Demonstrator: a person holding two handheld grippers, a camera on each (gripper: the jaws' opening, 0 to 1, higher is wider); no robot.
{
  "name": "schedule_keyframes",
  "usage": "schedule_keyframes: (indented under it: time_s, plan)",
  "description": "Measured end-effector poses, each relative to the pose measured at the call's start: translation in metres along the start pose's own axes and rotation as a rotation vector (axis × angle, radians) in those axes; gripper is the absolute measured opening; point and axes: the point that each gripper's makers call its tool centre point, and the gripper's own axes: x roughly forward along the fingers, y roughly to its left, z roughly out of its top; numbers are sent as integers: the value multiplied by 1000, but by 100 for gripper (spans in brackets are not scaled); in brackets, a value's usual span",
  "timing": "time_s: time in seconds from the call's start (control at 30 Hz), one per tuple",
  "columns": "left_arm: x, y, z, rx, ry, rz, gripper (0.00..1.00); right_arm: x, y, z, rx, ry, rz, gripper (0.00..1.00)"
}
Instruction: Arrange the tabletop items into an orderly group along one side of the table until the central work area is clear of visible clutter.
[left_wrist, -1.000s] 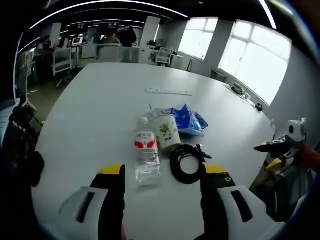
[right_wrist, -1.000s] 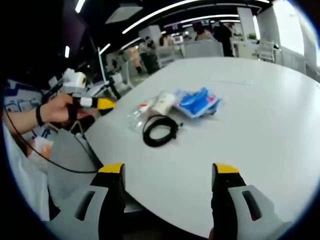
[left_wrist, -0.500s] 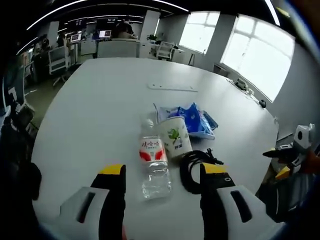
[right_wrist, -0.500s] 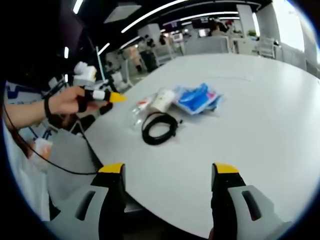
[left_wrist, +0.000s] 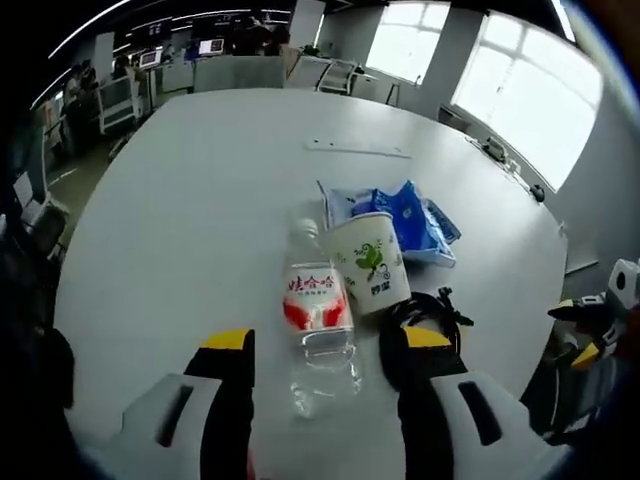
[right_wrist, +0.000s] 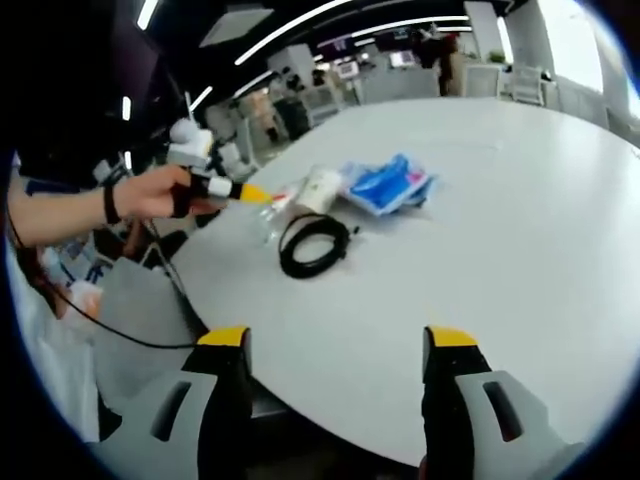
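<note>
Four items: a bottle (left_wrist: 318, 330), a paper cup (left_wrist: 371, 262), a blue packet (left_wrist: 405, 216) and a coiled black cable (left_wrist: 425, 318) lie bunched together on the white surface (left_wrist: 190, 200).
Left gripper (left_wrist: 325, 350): fingers spread wide and holding nothing, with the bottle lying on its side between their tips, cap end pointing away.
Cup: just beyond the left gripper's right finger, touching or nearly touching the bottle; whether it stands or leans is hard to judge through the fisheye.
Cable: partly behind the left gripper's right finger, just beside the cup.
Packet: farther out past the cup, flat on the surface.
Right gripper (right_wrist: 335, 350): fingers wide apart and empty, well apart from the cluster, which sits ahead and left of them.
Risk, bottle: round and on its side, so it may roll or squirt out if the fingers close off-centre.
Risk, cup: light and close, so the right finger could knock it over on the way in.
Risk, cable: a loop may snag that finger and drag along.
Risk, edge: the cluster looks fairly near the surface's rim, so a hard shove could send something off.
</note>
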Motion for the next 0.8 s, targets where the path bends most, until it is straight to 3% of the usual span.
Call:
schedule_keyframes:
  time_s: [0.37, 0.8]
  plan:
    - [24, 2, -1, 20, 106, 18, 52, 0, -2, -7, 16, 12, -4, 67]
    - [34, 6, -13, -40, 158, 25, 38, 1, -8, -3, 24, 6, -11, 66]
